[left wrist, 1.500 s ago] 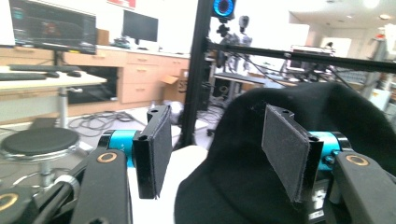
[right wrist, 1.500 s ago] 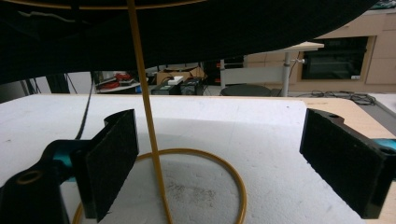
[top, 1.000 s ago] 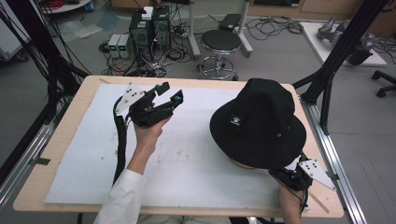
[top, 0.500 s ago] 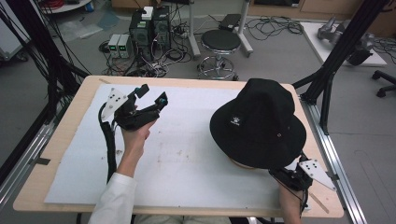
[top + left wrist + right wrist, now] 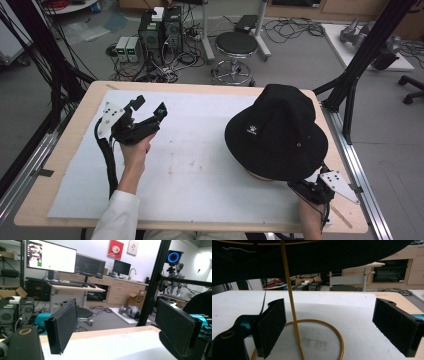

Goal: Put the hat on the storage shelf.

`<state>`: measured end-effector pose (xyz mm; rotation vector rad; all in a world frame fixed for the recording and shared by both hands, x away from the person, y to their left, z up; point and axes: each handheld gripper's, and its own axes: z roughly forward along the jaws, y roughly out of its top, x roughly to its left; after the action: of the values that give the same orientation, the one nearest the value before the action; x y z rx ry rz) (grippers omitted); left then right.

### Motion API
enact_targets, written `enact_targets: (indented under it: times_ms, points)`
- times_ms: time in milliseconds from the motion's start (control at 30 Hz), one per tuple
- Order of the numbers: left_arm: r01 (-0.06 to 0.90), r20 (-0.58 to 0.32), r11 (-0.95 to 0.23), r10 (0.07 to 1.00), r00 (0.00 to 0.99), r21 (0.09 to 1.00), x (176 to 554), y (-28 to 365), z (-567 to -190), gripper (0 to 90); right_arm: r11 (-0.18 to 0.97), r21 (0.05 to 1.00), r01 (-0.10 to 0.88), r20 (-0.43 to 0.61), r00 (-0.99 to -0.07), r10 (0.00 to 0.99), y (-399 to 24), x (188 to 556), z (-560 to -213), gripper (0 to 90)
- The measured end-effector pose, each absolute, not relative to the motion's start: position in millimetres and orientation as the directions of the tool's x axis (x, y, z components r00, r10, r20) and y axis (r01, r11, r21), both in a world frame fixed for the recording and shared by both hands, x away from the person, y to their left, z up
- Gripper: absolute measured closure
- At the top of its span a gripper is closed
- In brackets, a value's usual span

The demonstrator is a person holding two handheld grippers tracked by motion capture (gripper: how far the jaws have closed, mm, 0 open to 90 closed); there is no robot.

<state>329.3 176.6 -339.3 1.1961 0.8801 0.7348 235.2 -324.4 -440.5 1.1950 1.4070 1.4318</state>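
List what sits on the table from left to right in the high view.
Left gripper, held up in a hand → black bucket hat on a yellow wire stand → right gripper, low at the hat's near edge.

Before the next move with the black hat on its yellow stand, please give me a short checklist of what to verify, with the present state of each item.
1. Right gripper open: ok, jaws wide apart in the right gripper view.
2. Right gripper below the hat brim: ok.
3. Yellow stand between the right jaws: ok, the rod rises near the left jaw, nothing clamped.
4. Left gripper open and holding nothing: ok.
5. Left gripper apart from the hat: ok, it is over the white sheet.
6. Hat firmly seated on the stand: cannot tell.
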Motion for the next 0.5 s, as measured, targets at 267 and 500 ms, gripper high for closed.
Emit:
enact_targets:
  times_ms: [267, 500]
  points:
    - [-0.008, -0.217, 0.246, 0.869, 0.445, 0.969, 323.9, 192.9, -353.4, 18.5, -0.077, 0.994, 0.080, 0.095, -0.248, 0.964, -324.4, 235.3, -440.6, 10.8]
    - [0.018, -0.216, 0.230, 0.885, 0.413, 0.973, 322.0, 201.0, -368.3, 18.4, -0.076, 0.994, 0.084, 0.095, -0.250, 0.964, -323.7, 235.9, -440.9, 10.8]
